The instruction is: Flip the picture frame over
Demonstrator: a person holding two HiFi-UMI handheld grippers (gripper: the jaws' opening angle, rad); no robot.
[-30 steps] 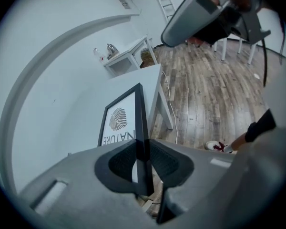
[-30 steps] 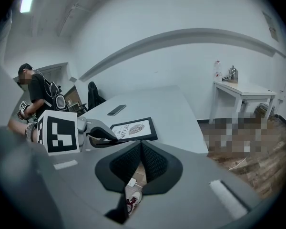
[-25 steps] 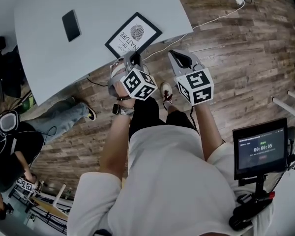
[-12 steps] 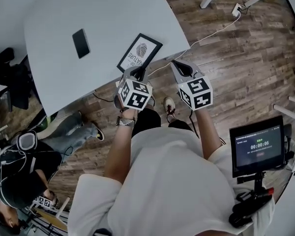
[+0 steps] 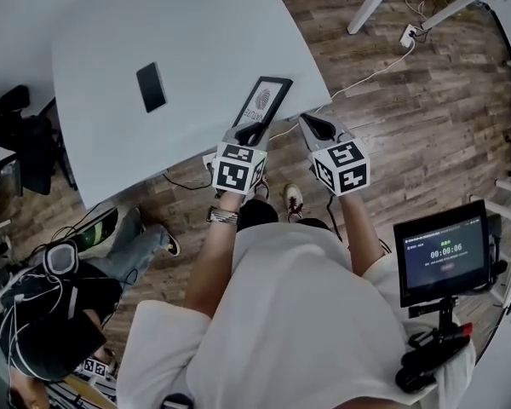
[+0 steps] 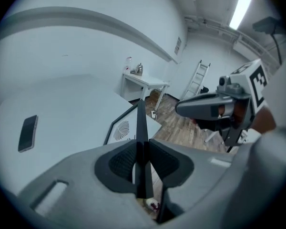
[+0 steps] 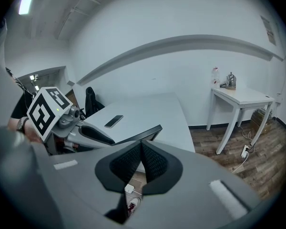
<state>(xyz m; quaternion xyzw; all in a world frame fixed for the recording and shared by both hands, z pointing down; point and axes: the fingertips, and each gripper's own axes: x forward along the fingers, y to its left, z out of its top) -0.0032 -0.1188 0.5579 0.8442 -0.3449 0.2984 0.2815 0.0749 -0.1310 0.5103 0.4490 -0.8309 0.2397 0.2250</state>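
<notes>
Black rectangular picture frame in left tool

White T-shirt; grey left gripper, right gripper (black-and-white marker cubes).

Person's arms, seen from above: left grey two-jaw gripper pointing forward and down, marker cube uppermost; its black pads pressed on the edge of the black-rimmed picture frame; right grey two-jaw gripper just beside it, jaws together, nothing between; bare left forearm and bare right forearm extended forward, side by side.
</notes>
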